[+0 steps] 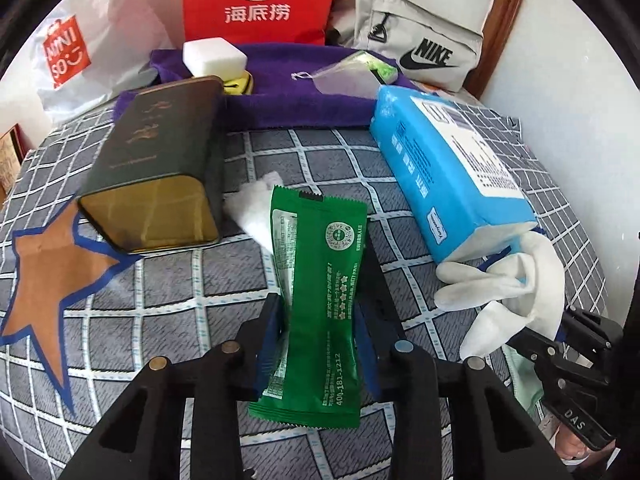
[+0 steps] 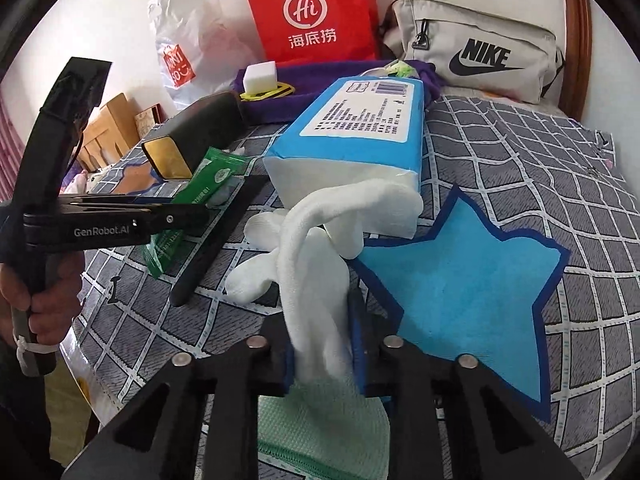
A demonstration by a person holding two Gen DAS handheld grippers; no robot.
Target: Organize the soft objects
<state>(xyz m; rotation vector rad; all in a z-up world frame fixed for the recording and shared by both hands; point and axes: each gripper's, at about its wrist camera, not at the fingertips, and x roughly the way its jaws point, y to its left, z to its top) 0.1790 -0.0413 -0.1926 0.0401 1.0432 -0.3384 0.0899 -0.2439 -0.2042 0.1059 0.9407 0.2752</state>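
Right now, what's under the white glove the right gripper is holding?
Under the white glove lies the checked bedcover; below the right gripper a pale green zipped pouch shows. The glove hides some of both.

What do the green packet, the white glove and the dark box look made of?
Green packet: glossy plastic film, with crimped ends and sheen. White glove: knitted fabric, seemingly cotton; it hangs limp and matte. Dark box: probably metal tin, with a reflective gold end.

The right gripper (image 2: 320, 354) pinches a white knit cotton glove (image 2: 316, 264) between its blue pads. Just beyond lies a blue plastic tissue pack (image 2: 356, 120). To its left, the left gripper (image 2: 188, 210) clamps a green foil sachet (image 2: 192, 204). A blue fabric star (image 2: 464, 280) lies to its right.
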